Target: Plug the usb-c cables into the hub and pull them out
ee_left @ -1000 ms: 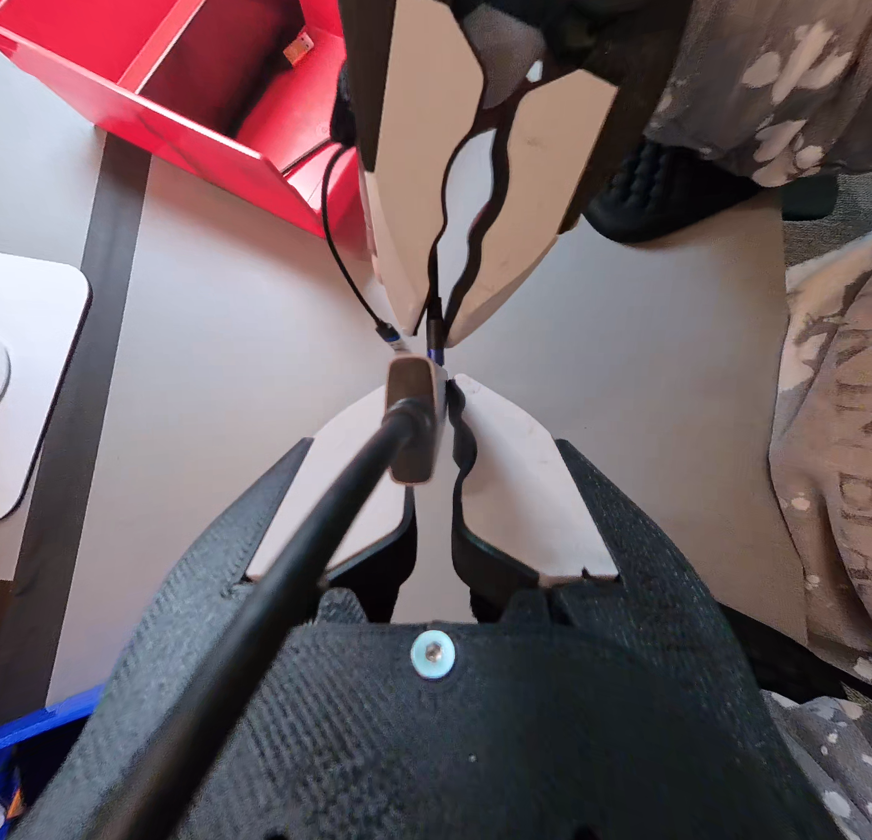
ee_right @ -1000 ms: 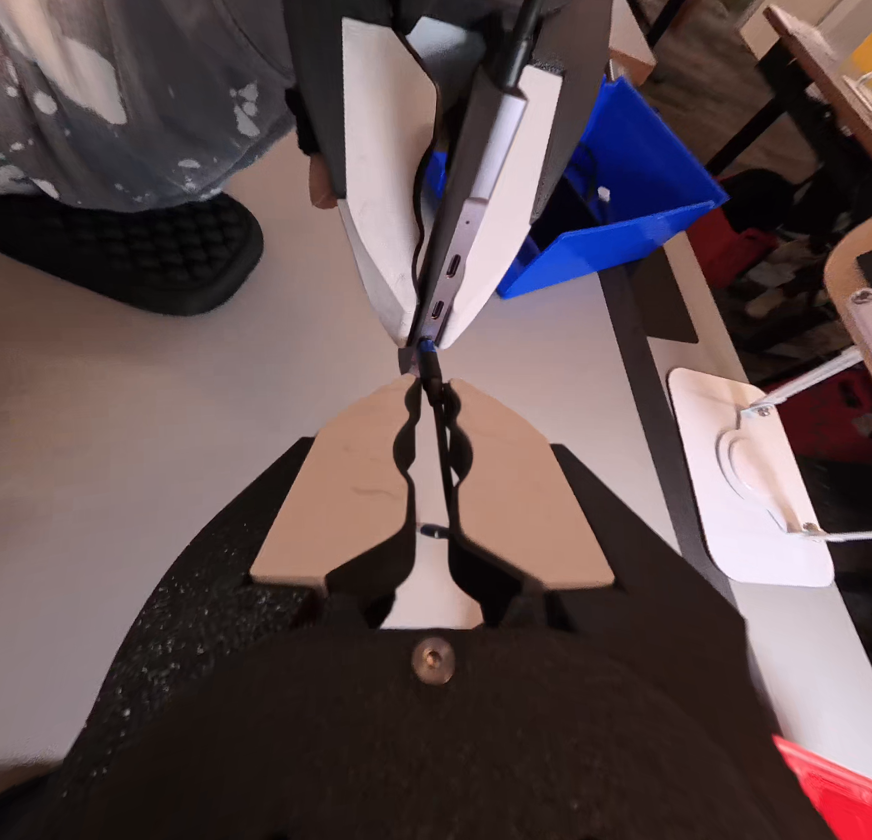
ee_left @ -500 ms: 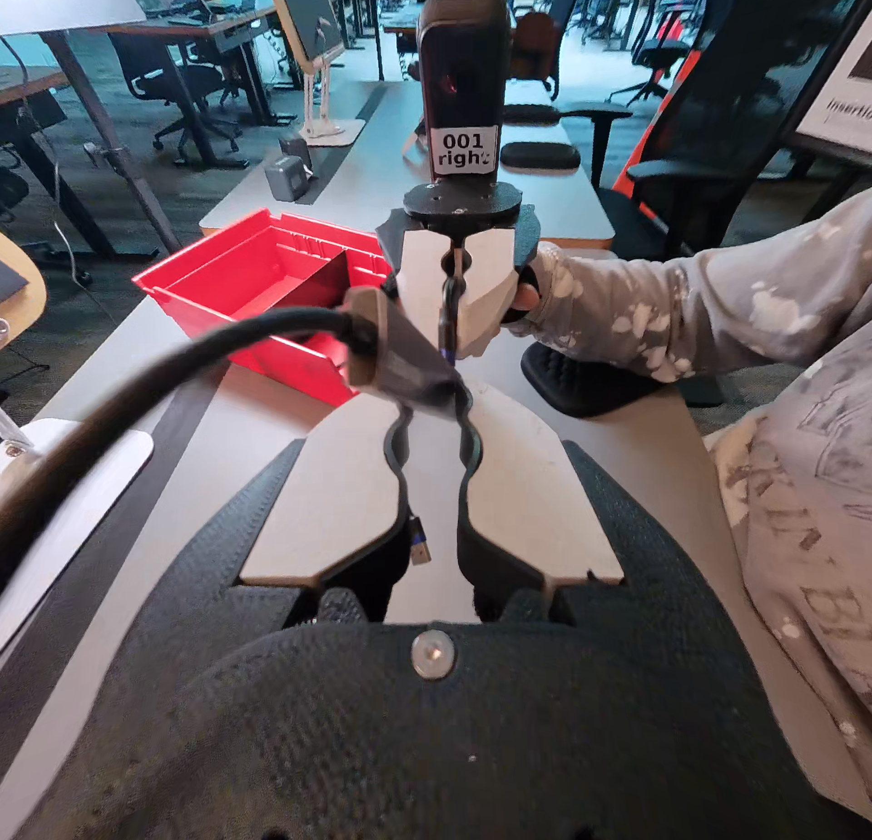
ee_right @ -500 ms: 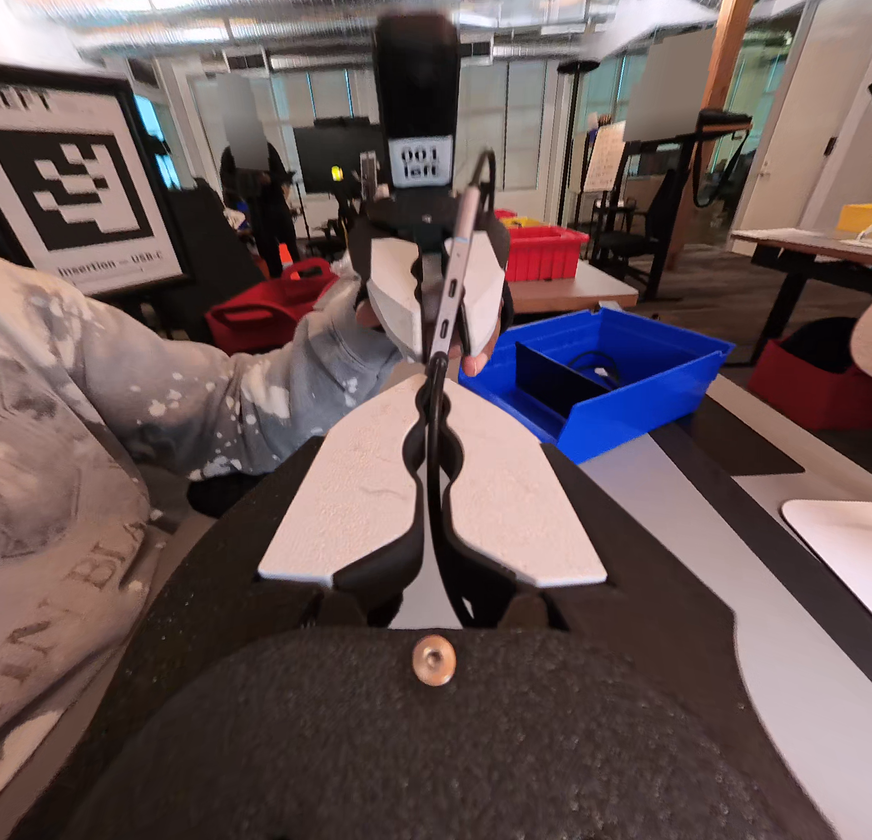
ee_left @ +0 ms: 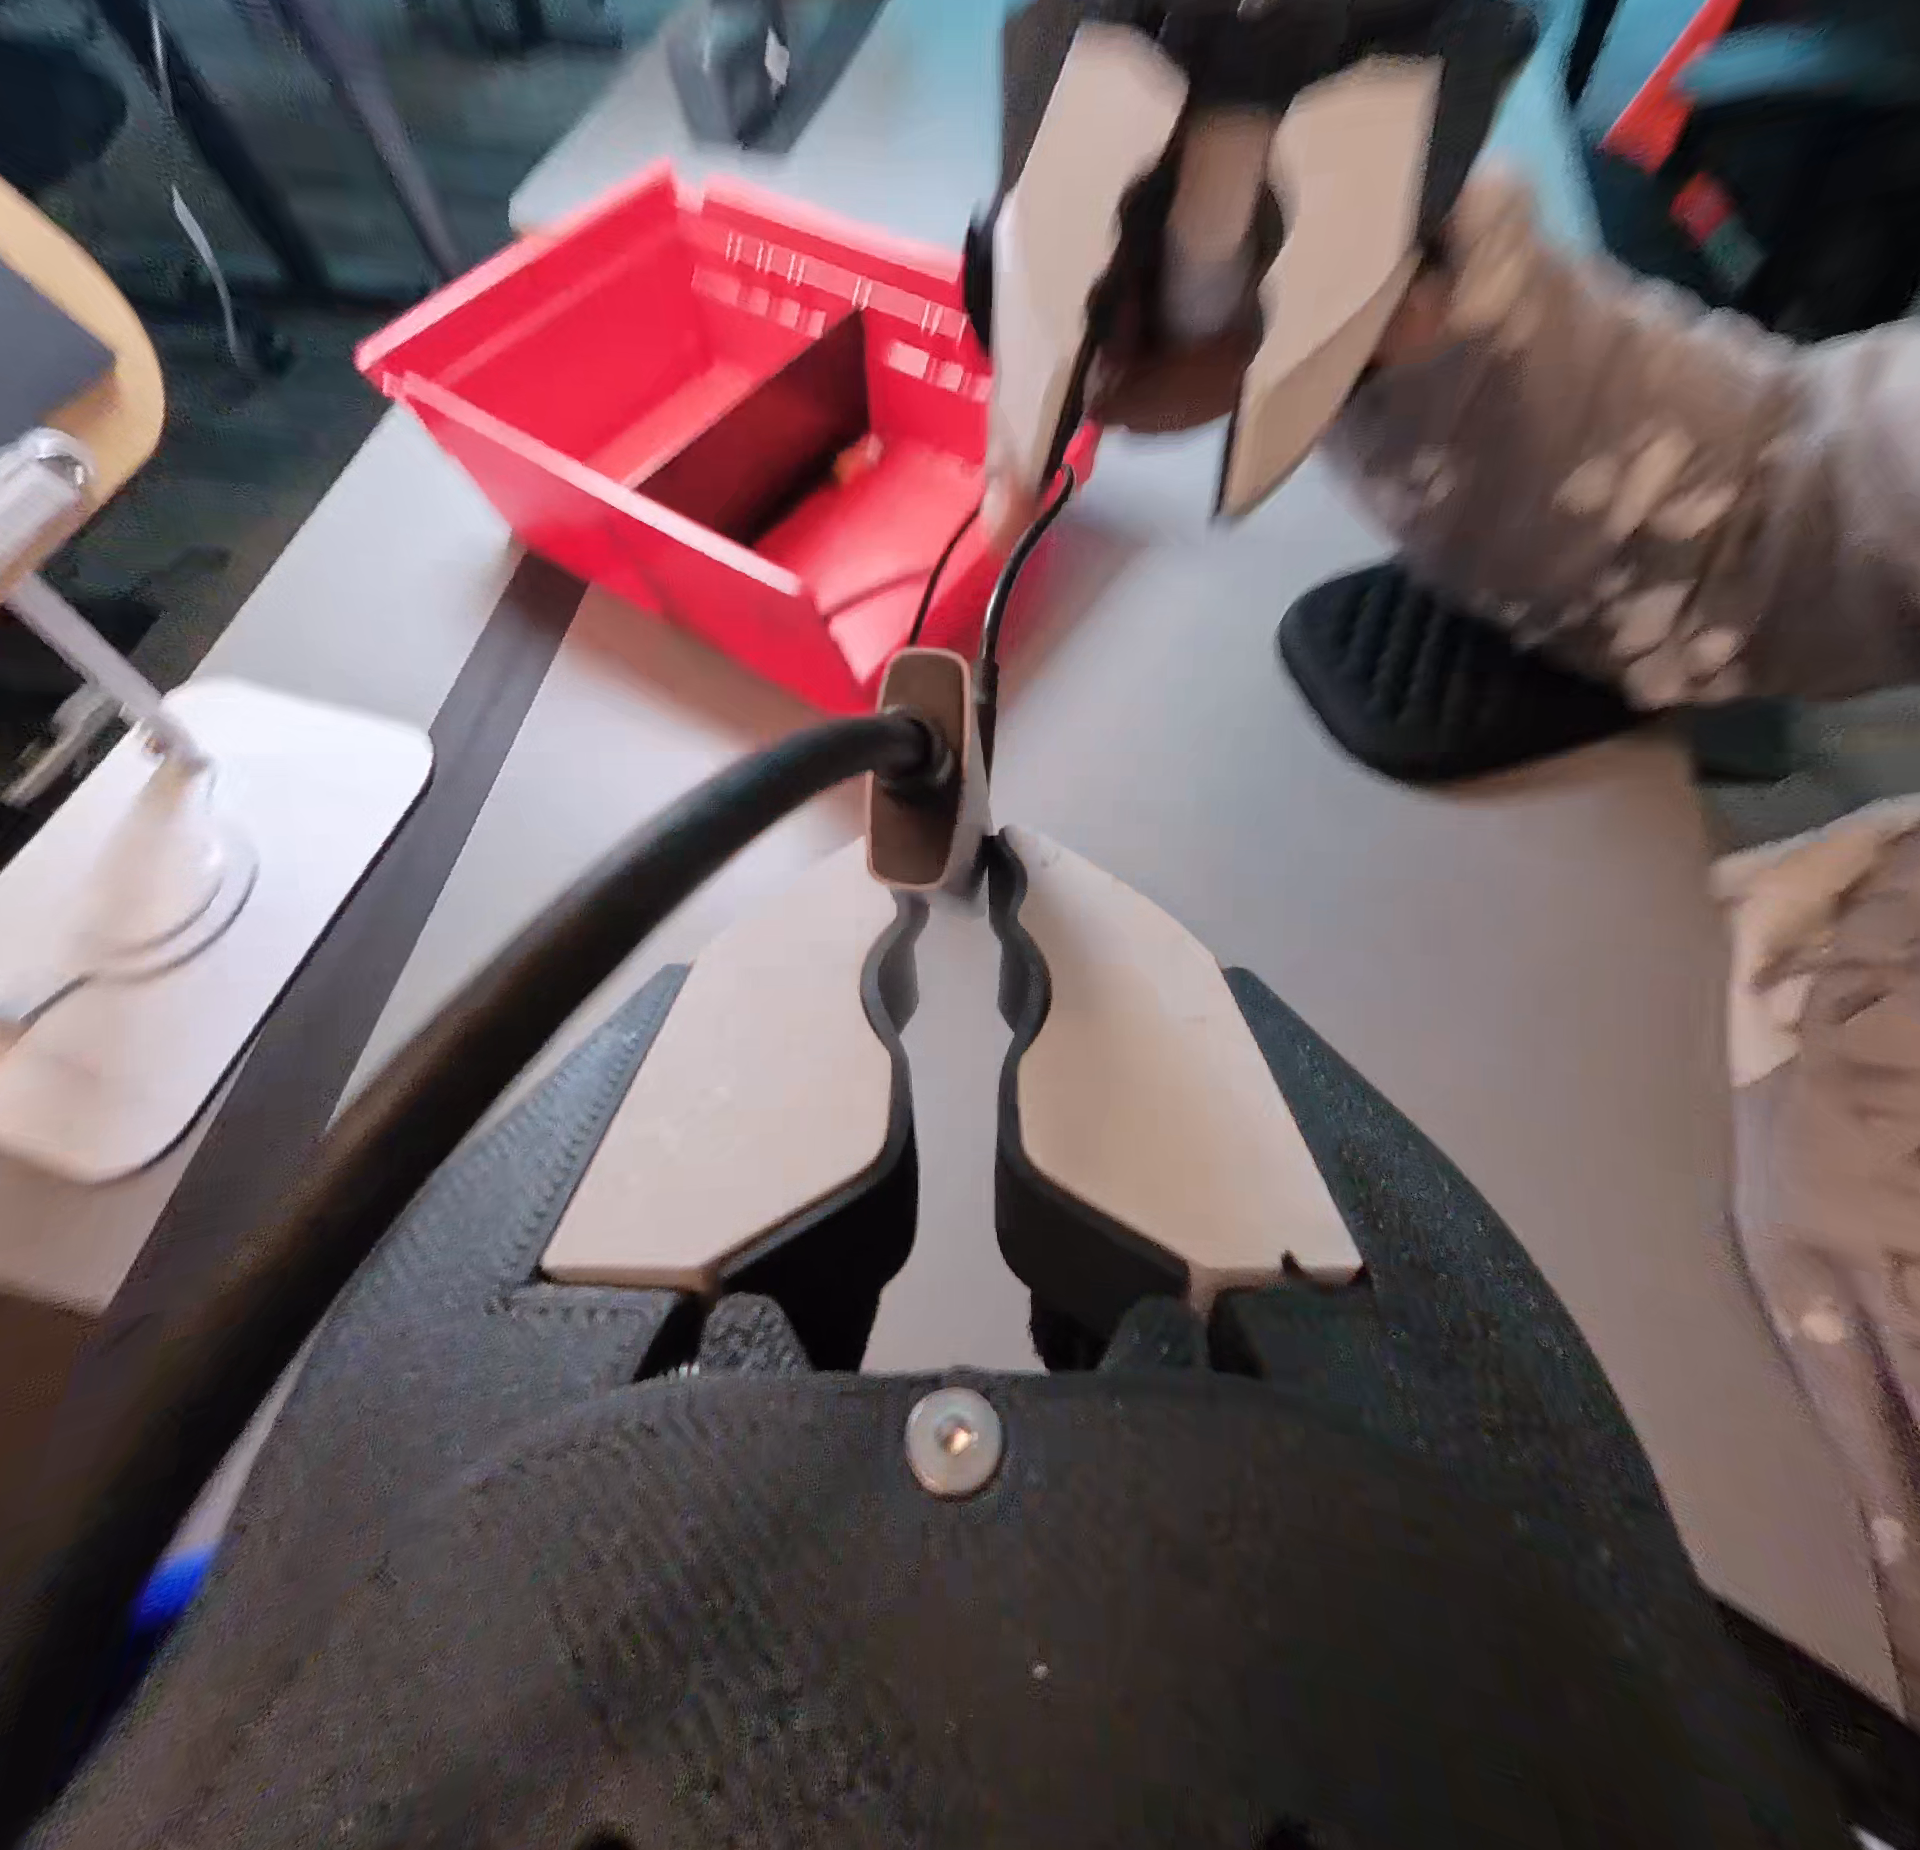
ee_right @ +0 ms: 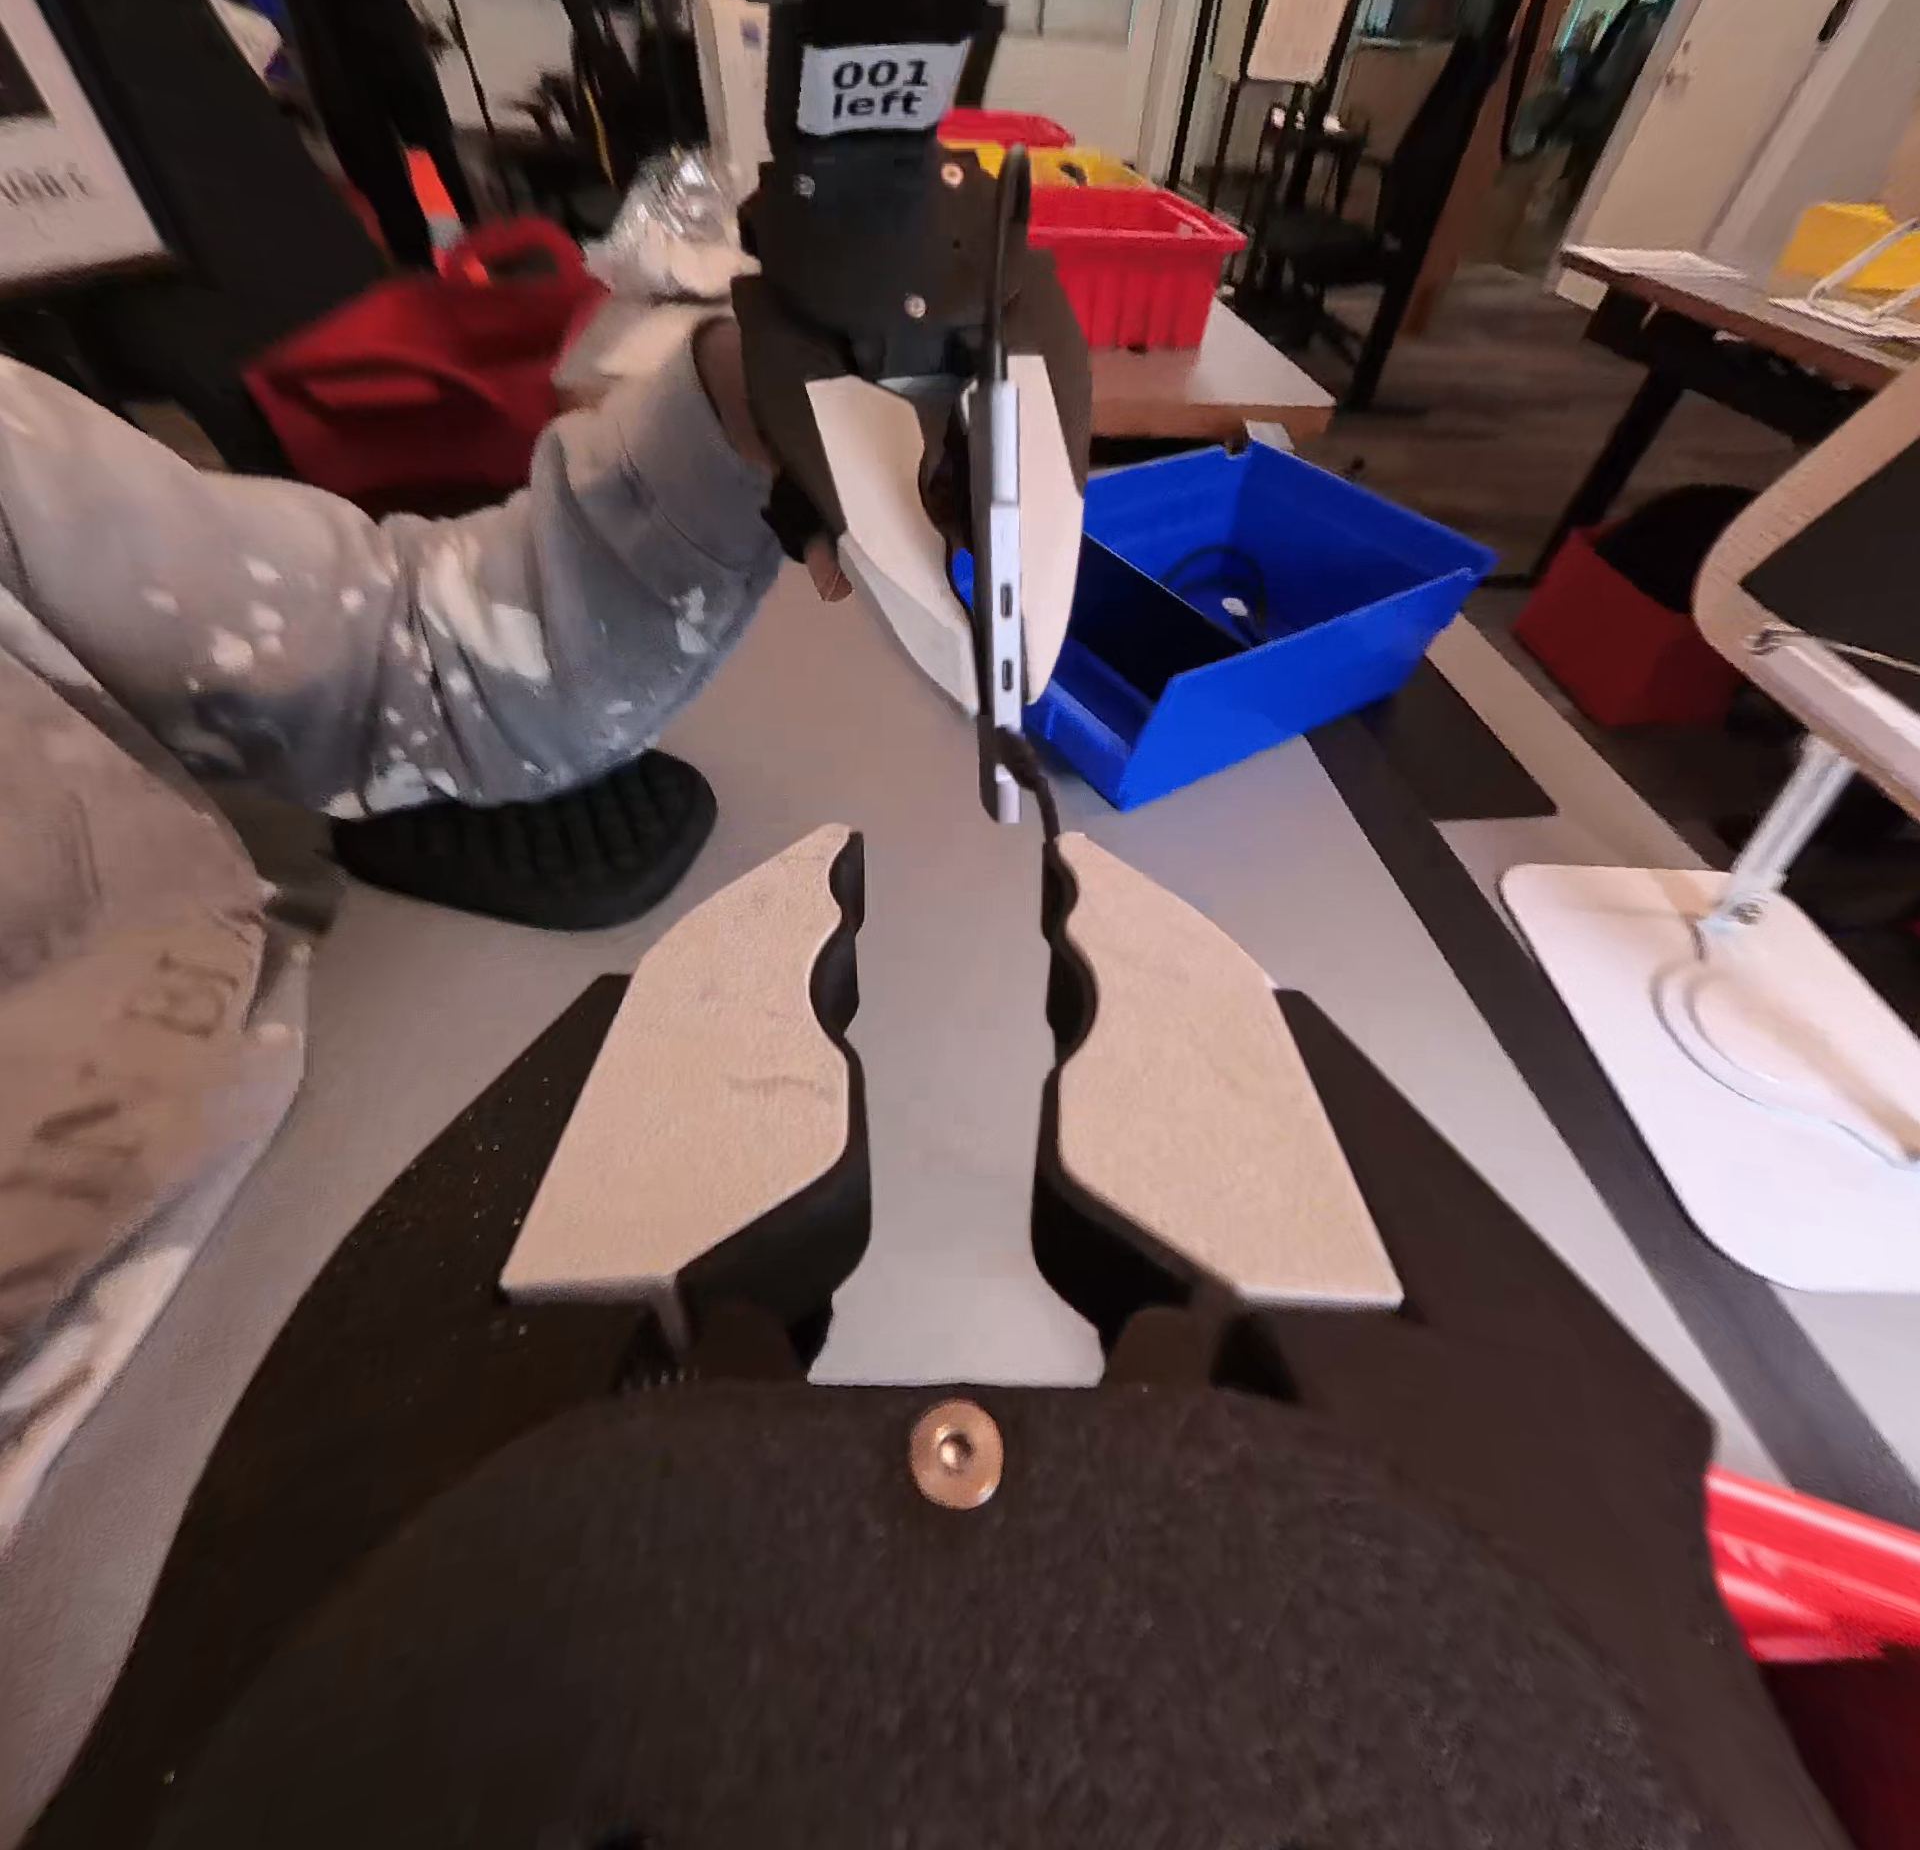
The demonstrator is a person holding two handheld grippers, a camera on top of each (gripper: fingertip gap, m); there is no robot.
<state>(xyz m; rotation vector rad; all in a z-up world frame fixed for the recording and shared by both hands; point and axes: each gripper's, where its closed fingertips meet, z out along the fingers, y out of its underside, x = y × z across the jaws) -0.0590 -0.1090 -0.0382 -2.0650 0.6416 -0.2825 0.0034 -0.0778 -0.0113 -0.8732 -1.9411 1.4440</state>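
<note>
My left gripper (ee_left: 961, 860) is shut on the slim grey hub (ee_left: 920, 772) and holds it upright above the table, with its thick black lead (ee_left: 582, 896) trailing back to the left. A thin black usb-c cable (ee_left: 1003, 595) is plugged into the hub's side and runs up to my right gripper (ee_left: 1127, 501), whose fingers stand apart. In the right wrist view my right gripper (ee_right: 954, 850) is open. The cable (ee_right: 1044, 803) leaves the hub (ee_right: 1006, 595) near its lower end and brushes my right fingertip (ee_right: 1081, 865). The left gripper (ee_right: 1003, 699) clamps the hub there.
A red bin (ee_left: 644, 429) stands on the grey table behind the hub. A blue bin (ee_right: 1299, 605) holding a cable sits behind the left gripper. A white stand base (ee_right: 1714, 1073) lies at the table's side. A black pad (ee_right: 540, 844) lies under the person's sleeve. The gap from one gripper's tips to the other's is roughly 8 cm.
My right gripper has opened and let go of the thin cable, which stays plugged in the hub. My left gripper keeps its hold on the hub. Both views have tilted down.
</note>
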